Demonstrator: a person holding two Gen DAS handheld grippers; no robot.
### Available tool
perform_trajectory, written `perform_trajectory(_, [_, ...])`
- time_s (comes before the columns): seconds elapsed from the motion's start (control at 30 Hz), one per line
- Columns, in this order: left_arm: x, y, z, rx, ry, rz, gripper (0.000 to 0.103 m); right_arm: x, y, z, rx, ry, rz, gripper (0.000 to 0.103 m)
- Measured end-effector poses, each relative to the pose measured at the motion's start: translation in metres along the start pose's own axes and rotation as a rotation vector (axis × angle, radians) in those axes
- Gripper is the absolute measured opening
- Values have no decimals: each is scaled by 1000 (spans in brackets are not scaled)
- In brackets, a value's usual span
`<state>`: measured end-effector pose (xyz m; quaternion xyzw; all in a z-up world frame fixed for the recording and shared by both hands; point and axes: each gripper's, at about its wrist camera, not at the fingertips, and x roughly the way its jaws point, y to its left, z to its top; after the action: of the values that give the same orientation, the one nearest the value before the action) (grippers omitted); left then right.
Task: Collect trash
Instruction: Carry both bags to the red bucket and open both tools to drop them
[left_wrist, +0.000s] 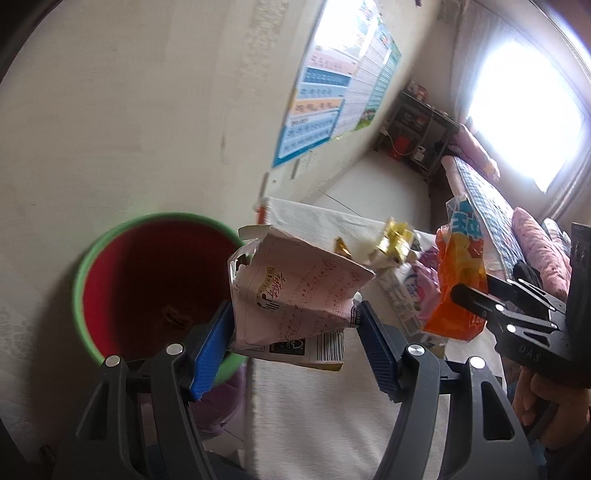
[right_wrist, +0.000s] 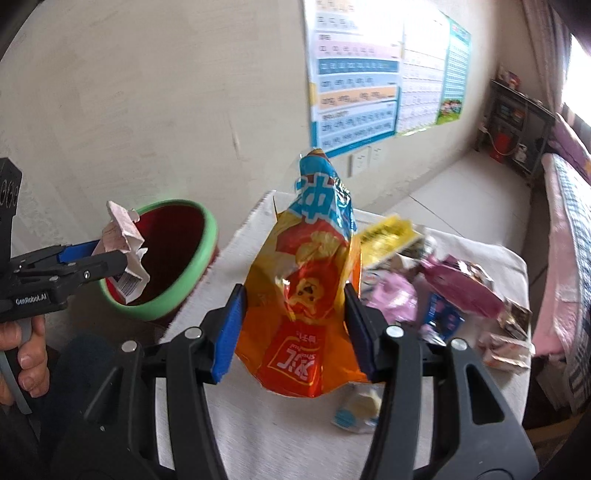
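Your left gripper (left_wrist: 295, 332) is pinching a crumpled pink carton (left_wrist: 295, 291), its blue pads pressed against both sides, and it hangs just at the rim of the bin (left_wrist: 83, 273), a red tub with a green lip standing beside the table (left_wrist: 314, 406). Some scraps lie at the bottom of the bin. Your right gripper (right_wrist: 291, 328) is clamped on an orange and blue snack bag (right_wrist: 306, 288), held upright above the white cloth of the table, off to the right of the bin. More trash lies on the far part of the table: a yellow wrapper (right_wrist: 388, 236), a pink packet (right_wrist: 465, 288) and other wrappers beside them. A poster (right_wrist: 354, 74) hangs on the wall behind.
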<state>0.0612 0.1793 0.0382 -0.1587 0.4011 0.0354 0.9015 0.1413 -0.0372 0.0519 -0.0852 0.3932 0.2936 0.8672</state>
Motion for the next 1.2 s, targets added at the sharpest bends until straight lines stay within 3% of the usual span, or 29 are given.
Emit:
perform_trajectory(0.5, [-28,72,14,-96,-53,79,64,38,80,36,-113,-14,149,51])
perform_trajectory(0.87, [-34,127,22,-168,-77,59,65,76,136,65,-196,1,233,51])
perform_trajectory(1.2, [-19,151,20,-219,-66,43,65,115,155,72,-248,49,240,52])
